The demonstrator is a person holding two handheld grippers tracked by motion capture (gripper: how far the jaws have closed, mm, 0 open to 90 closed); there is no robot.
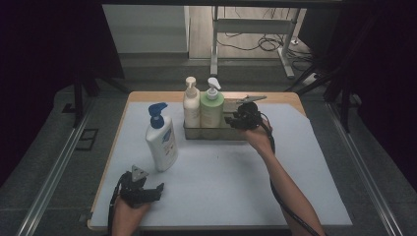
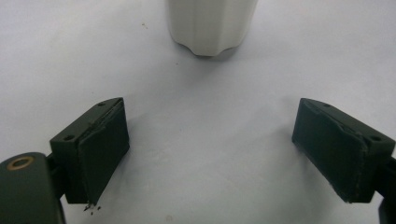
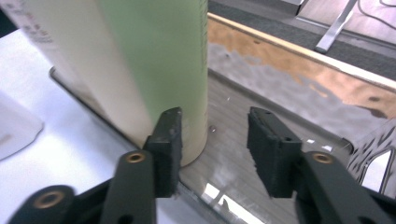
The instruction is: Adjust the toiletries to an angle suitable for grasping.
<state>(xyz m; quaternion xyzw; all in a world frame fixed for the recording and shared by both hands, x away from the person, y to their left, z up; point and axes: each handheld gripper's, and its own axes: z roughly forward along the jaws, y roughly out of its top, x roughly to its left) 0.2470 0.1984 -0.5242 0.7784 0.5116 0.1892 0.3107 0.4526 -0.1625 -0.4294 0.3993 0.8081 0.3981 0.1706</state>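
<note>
- Covering most of a wooden table (image 1: 147,96), a white mat (image 1: 221,182) lies over it; grey floor and a desk frame (image 1: 255,29) show beyond.
- Green pump bottle (image 1: 212,109) stands upright in a clear tray (image 1: 236,133) at the far middle, touching a cream bottle (image 1: 191,107).
- Right gripper (image 1: 230,120) is beside it, released, nothing gripped.
- Left gripper (image 1: 158,188) gapes wide near a blue-capped bottle (image 1: 161,140).

Left gripper (image 2: 212,149) over a pale table surface (image 2: 70,56). The two black jaws stand wide apart, one at lower left and one at lower right, with bare surface between them. The base of a cream-white bottle (image 2: 211,25) stands at top centre, well ahead of the jaws and apart from both. Small dark specks lie on the surface.
</note>
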